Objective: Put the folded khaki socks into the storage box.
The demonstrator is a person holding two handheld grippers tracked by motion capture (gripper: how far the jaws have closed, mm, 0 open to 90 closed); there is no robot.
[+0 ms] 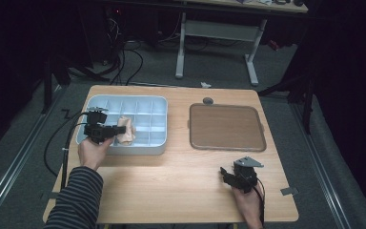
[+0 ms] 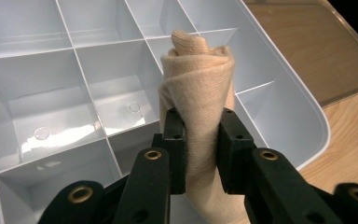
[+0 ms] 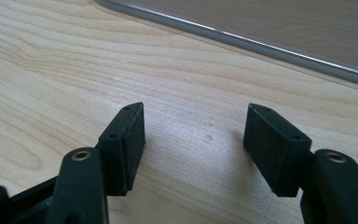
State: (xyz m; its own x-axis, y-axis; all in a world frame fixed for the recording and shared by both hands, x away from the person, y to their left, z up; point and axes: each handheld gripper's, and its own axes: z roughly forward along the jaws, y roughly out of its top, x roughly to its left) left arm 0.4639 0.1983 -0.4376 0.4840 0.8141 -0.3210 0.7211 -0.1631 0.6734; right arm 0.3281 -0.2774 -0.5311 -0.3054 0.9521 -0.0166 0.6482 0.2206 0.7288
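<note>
While the rolled beige cloth (image 2: 198, 88) hangs over the divided grey tray (image 1: 158, 145) near the table's (image 1: 181, 181) left edge, the left tool (image 2: 200, 140) pinches it tightly. Near the front right corner, the right tool (image 3: 193, 140) rests gaping, gripping nothing, beside a brown lid (image 1: 226, 126).

Beige rolled cloth (image 2: 196, 88), knit fabric wound into a tight tube with the inner end poking out the top. It stands roughly upright, pinched at mid-height between my left fingers (image 2: 175, 135). It sits over the right-hand compartments of the pale blue divided tray (image 1: 158, 143).
</note>
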